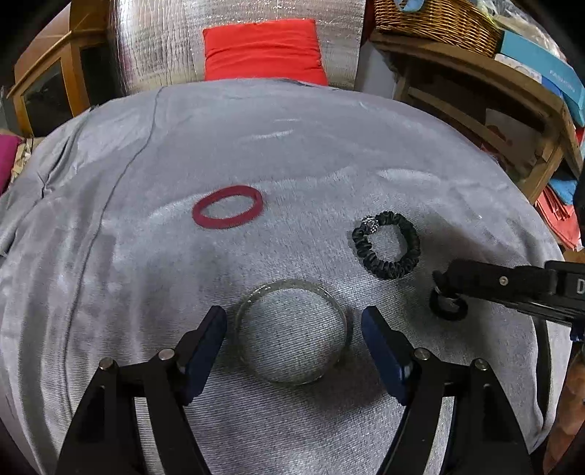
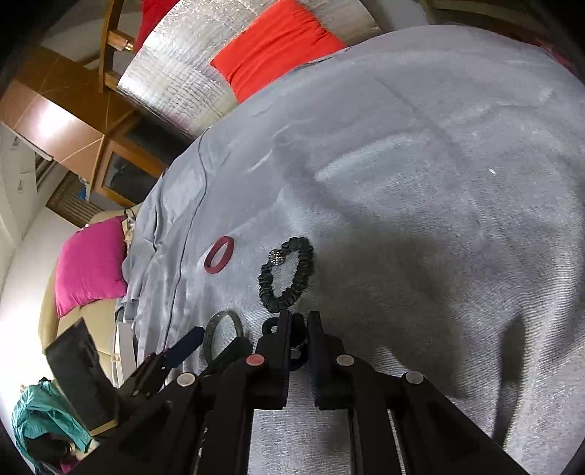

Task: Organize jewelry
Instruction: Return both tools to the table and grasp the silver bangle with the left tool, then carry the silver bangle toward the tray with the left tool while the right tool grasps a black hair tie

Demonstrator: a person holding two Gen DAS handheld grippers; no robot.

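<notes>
On a grey cloth (image 1: 292, 153) lie a red bangle (image 1: 227, 206), a black scrunchie with a sparkly bead (image 1: 387, 245) and a clear bangle (image 1: 291, 331). My left gripper (image 1: 294, 329) is open, its blue pads on either side of the clear bangle, not touching it. My right gripper (image 1: 444, 288) comes in from the right and is shut on a small black ring-shaped band (image 1: 449, 307) that rests on the cloth. In the right wrist view the gripper (image 2: 300, 325) pinches the small black band (image 2: 272, 326) just below the scrunchie (image 2: 289, 274); the red bangle (image 2: 218, 254) and clear bangle (image 2: 223, 330) lie to the left.
A red cushion (image 1: 265, 49) and a silver foil sheet (image 1: 164, 44) sit beyond the cloth's far edge. A wooden shelf (image 1: 475, 95) with a wicker basket (image 1: 435, 16) stands at the right. A pink cushion (image 2: 91, 266) lies off the cloth's left side.
</notes>
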